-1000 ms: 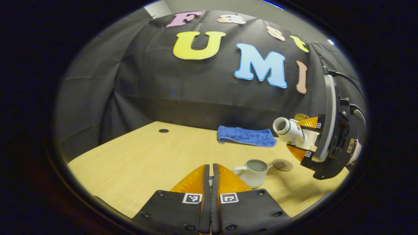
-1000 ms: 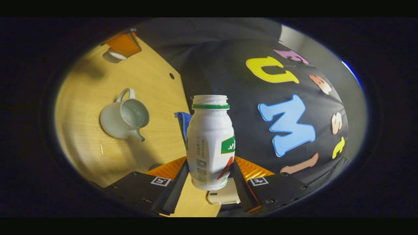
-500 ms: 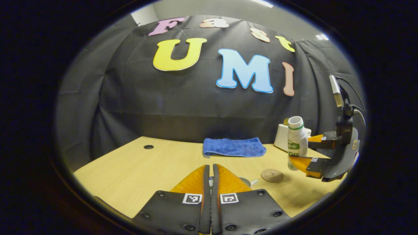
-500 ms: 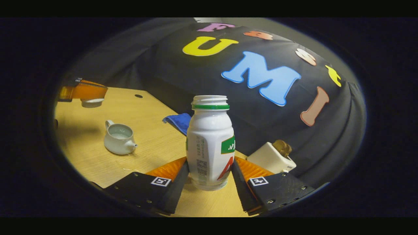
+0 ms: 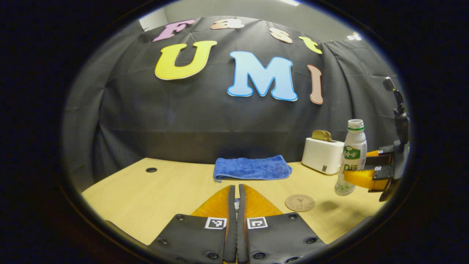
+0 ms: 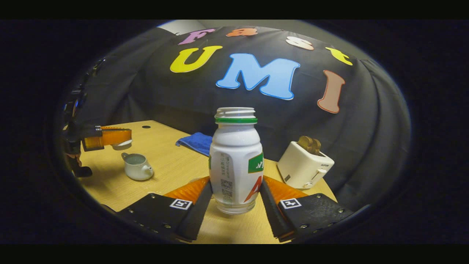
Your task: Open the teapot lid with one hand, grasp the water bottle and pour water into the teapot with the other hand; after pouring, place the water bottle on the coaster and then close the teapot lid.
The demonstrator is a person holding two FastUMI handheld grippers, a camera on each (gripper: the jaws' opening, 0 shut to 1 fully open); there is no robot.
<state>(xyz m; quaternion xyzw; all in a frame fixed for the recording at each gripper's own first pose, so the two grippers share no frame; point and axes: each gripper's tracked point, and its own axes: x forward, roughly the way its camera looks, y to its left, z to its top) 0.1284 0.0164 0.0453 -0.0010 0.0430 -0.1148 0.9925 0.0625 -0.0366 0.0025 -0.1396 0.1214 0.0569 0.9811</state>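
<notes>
Right tongs [image 6: 234, 194]: clamped on the lower body of the water bottle [image 6: 235, 161], one finger pressing each side; from the left gripper view they show at the far right [image 5: 357, 178], holding the same bottle [image 5: 351, 157].
Water bottle: upright, uncapped, white with a green ring under the mouth; lifted off the surface [image 5: 154, 187], its base above and to the right of the coaster, not touching it.
Coaster [image 5: 300, 202]: round, brown, flat on the surface, near the right side, bare on top.
Left tongs [image 5: 234, 200]: fingers drawn close together with only a thin slit between them; something small and pale shows in that slit. From the right gripper view they hang at the left [image 6: 122, 137] above the teapot, with the white lid [image 6: 121, 145] at their tips.
Teapot [image 6: 137, 167]: white, standing open on the surface at the left, handle to the far side, spout pointing right; just below the lid, apart from it.
Blue cloth [image 5: 252, 168]: folded, lying at the far edge of the surface near the booth wall.
Toaster [image 6: 305, 165]: white, at the far right, brown slices sticking out of the top.
</notes>
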